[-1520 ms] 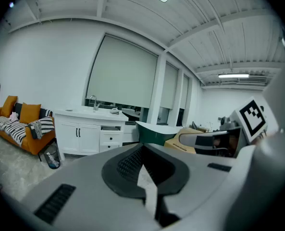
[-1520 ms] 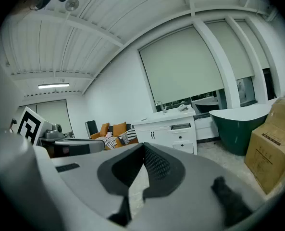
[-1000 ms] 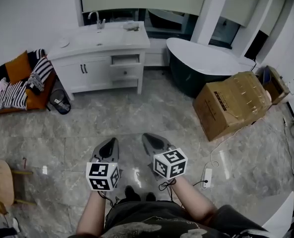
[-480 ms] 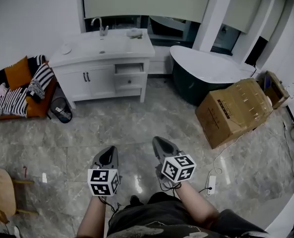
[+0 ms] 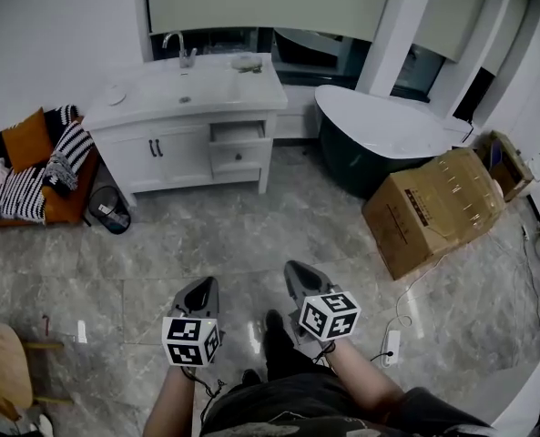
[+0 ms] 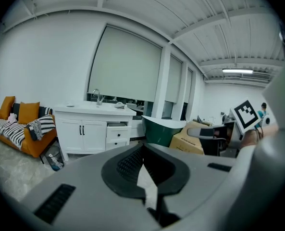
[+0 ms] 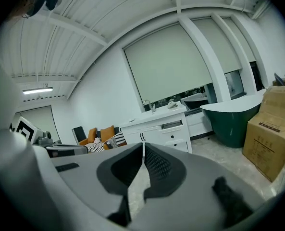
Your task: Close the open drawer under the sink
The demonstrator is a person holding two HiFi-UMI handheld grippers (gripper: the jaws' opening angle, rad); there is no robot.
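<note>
2 shut, empty: L gripper, R gripper; drawer seems part-open.

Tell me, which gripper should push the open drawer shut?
Probably left, barely. Both are shut, empty and far from the open drawer; the left gripper lines up with it slightly better than the right gripper.

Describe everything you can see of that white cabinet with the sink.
The sink cabinet is white and looks like painted wood, standing on the grey stone floor against the wall. Its top holds a basin with a metal tap at the back. Two doors with dark handles fill the left; two drawers sit right, the upper drawer pulled out, the lower drawer shut.
</note>
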